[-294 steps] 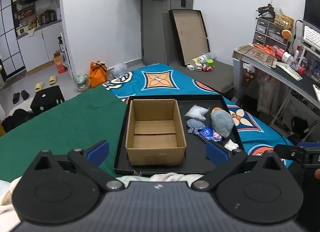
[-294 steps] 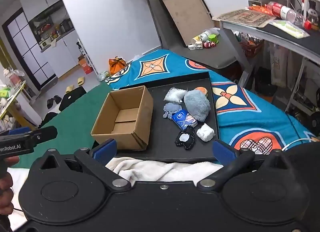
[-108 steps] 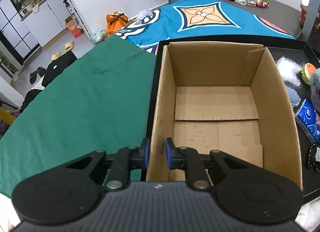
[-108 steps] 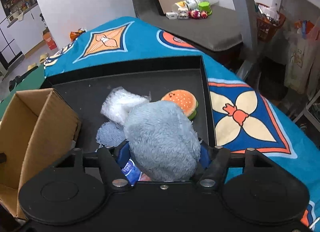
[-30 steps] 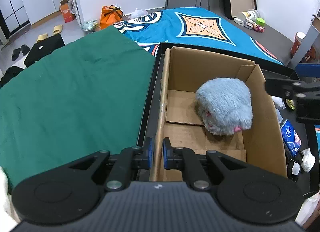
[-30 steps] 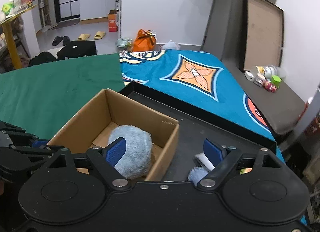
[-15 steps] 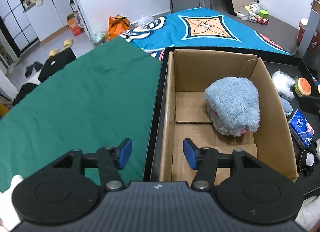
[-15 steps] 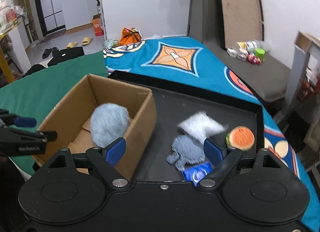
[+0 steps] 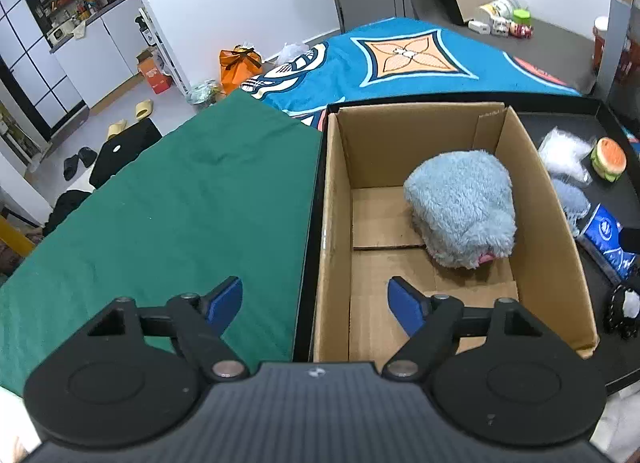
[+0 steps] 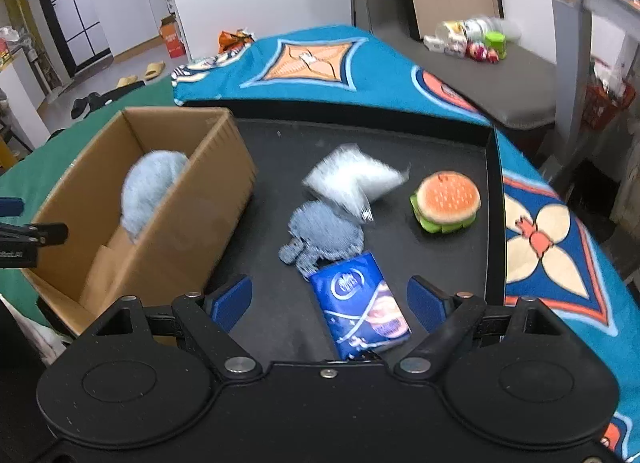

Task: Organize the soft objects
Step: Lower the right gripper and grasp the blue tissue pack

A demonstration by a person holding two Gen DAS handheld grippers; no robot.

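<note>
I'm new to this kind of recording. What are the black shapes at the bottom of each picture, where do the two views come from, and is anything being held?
Each black shape is a hand-held two-finger gripper with a camera looking along its blue-padded fingers; a person carries one in each hand. The left gripper has just been opening, astride the near wall of the cardboard box, gripping nothing. The fluffy blue plush lies inside. The right gripper is open over the black tray, above a blue tissue pack. Beyond lie a grey knitted piece, a clear bag and a burger toy. Nothing is held.
</note>
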